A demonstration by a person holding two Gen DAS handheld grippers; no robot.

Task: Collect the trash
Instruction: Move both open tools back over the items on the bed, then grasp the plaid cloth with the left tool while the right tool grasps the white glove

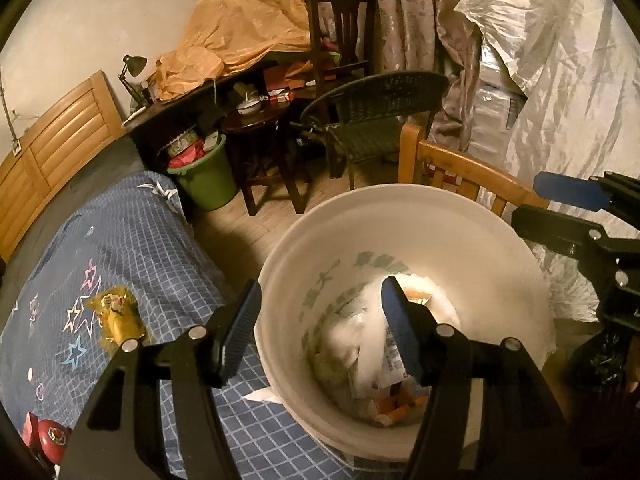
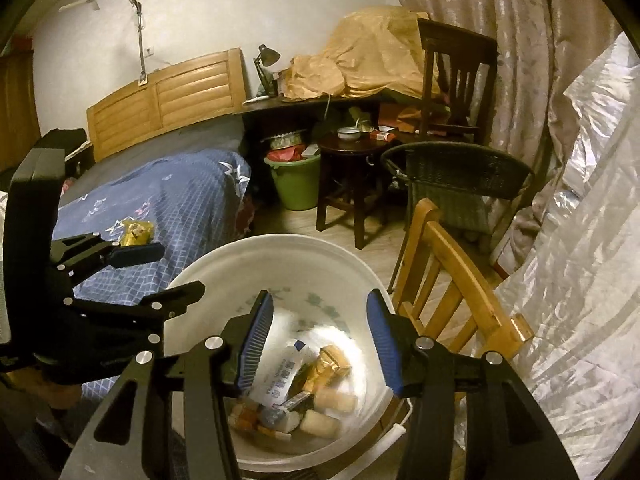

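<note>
A white plastic bucket (image 1: 404, 216) stands between the bed and a wooden chair, with trash in it: a white printed wrapper (image 2: 280, 380), a gold wrapper (image 2: 328, 364) and several small packets. My left gripper (image 1: 322, 328) hangs over the bucket's left rim, open, with nothing pressed between its pads. My right gripper (image 2: 320, 344) hovers over the bucket's mouth, also open and empty. Each gripper shows in the other's view: right gripper (image 1: 532, 204), left gripper (image 2: 168, 272). A crumpled yellow wrapper (image 1: 116, 316) (image 2: 136, 232) lies on the blue checked bedspread (image 1: 132, 240).
A red object (image 1: 48, 436) sits on the bed's near corner. A light wooden chair (image 2: 452, 280) stands right of the bucket, with silvery sheeting (image 2: 580, 260) beyond. Further back are a green bin (image 2: 298, 188) full of rubbish, a dark stool (image 2: 352, 152), a wicker chair (image 2: 460, 176) and a cluttered desk.
</note>
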